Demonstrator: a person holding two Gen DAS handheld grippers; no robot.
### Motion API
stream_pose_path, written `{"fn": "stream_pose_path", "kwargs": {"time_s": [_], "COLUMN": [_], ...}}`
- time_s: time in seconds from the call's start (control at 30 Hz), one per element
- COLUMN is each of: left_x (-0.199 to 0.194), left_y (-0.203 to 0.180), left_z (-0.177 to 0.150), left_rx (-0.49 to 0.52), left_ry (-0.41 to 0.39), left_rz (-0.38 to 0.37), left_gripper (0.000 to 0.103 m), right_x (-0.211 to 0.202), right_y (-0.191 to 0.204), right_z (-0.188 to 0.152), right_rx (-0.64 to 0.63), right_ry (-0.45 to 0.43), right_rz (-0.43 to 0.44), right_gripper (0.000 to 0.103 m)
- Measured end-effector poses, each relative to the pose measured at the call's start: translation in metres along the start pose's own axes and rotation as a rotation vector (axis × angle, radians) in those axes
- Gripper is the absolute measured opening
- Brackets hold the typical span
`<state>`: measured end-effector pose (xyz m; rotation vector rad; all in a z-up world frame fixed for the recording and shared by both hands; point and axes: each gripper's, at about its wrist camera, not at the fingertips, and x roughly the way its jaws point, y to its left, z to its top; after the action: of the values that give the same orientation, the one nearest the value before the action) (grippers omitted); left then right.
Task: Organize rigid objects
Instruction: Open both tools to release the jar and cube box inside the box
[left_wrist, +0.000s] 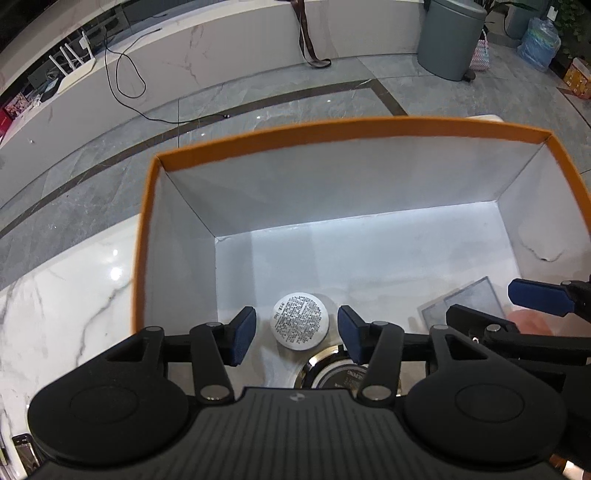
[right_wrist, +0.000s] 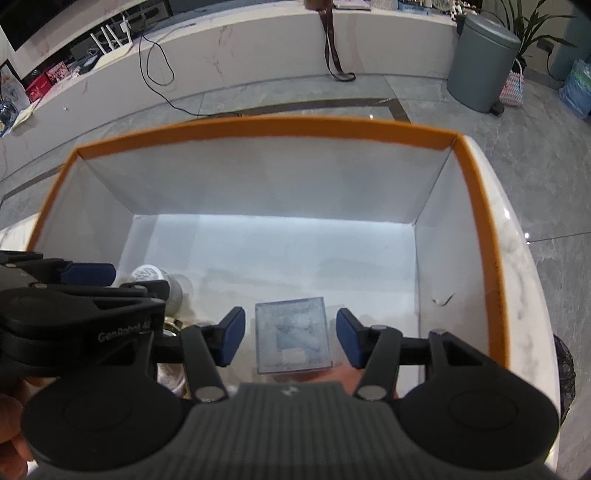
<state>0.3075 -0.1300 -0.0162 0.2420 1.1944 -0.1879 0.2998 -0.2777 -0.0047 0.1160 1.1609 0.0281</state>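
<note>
Both tools, left (left_wrist: 296, 334) and right (right_wrist: 290, 338), gaping inside orange box (left_wrist: 332, 127); could knock white jar (left_wrist: 301, 320), possibly upended.

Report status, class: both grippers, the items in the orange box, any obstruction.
Left gripper open above white round jar. Right gripper open above clear square case. Both items inside orange-rimmed box. Grippers side by side; nothing between.

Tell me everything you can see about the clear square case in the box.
The clear case is a flat, square, see-through plastic piece with a cloudy grey middle and a small white label near its front edge. It lies flat on the white floor of the orange-rimmed box, toward the near right side. The right gripper is open around it, its blue pads apart from both sides. Nothing visibly touches it but the floor.
</note>
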Motion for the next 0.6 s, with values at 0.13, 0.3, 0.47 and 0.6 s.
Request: {"fn": "stream_pose_path", "kwargs": {"time_s": [0.13, 0.3, 0.47, 0.6], "left_x": [-0.019, -0.050, -0.083, -0.106], "left_y": [-0.002, -0.009, -0.015, -0.019], "left_z": [-0.001, -0.001, -0.009, -0.024], "left_rx": [0.010, 0.026, 0.032, 0.036], "left_ry": [-0.024, -0.068, -0.123, -0.158], "left_rz": [0.006, 0.018, 0.015, 0.021], "left_gripper": [0.060, 0.060, 0.061, 0.065], "right_x": [-0.016, -0.042, -0.079, -0.110], "right_y": [0.000, 0.000, -0.003, -0.007], "right_z": [-0.001, -0.002, -0.008, -0.017], "right_rx": [-0.007, -0.004, -0.012, -0.018], "right_ry": [-0.022, -0.057, -0.103, -0.143], "right_rz": [0.001, -0.001, 0.000, 0.003], "right_gripper": [0.055, 0.055, 0.055, 0.055]}}
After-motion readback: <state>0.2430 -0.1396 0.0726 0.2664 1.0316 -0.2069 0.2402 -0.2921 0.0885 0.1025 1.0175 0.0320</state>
